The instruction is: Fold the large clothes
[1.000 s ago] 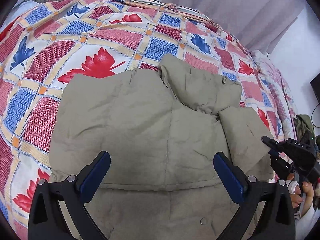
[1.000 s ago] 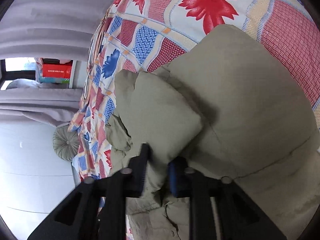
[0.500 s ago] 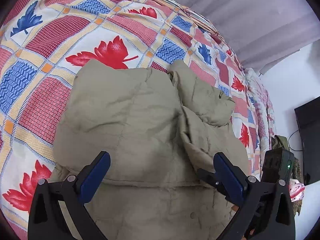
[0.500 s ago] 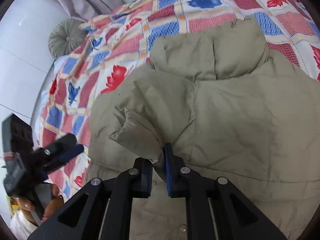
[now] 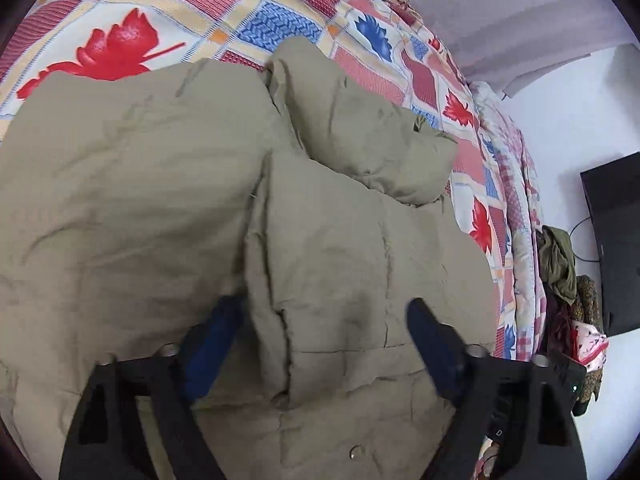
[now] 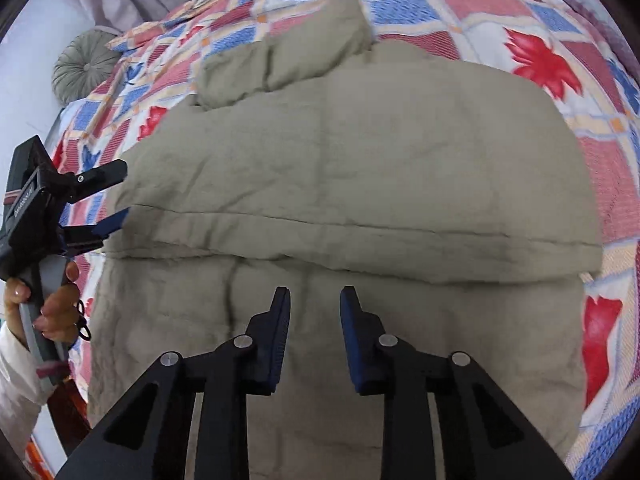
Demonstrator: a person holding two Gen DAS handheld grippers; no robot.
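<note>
The right gripper [image 6: 314, 334] has its jaws slightly apart, holding nothing, just above the puffy khaki jacket [image 6: 360, 160]. The left gripper [image 5: 320, 344] has just been closing; its jaws straddle the folded-in sleeve [image 5: 352, 264], though whether they press it I cannot tell. The jacket lies flat, hood [image 5: 360, 120] away, on the patterned bedspread [image 5: 120, 8]. It looks soft, bulky and springy: best pinched at a hem or quilted seam.
</note>
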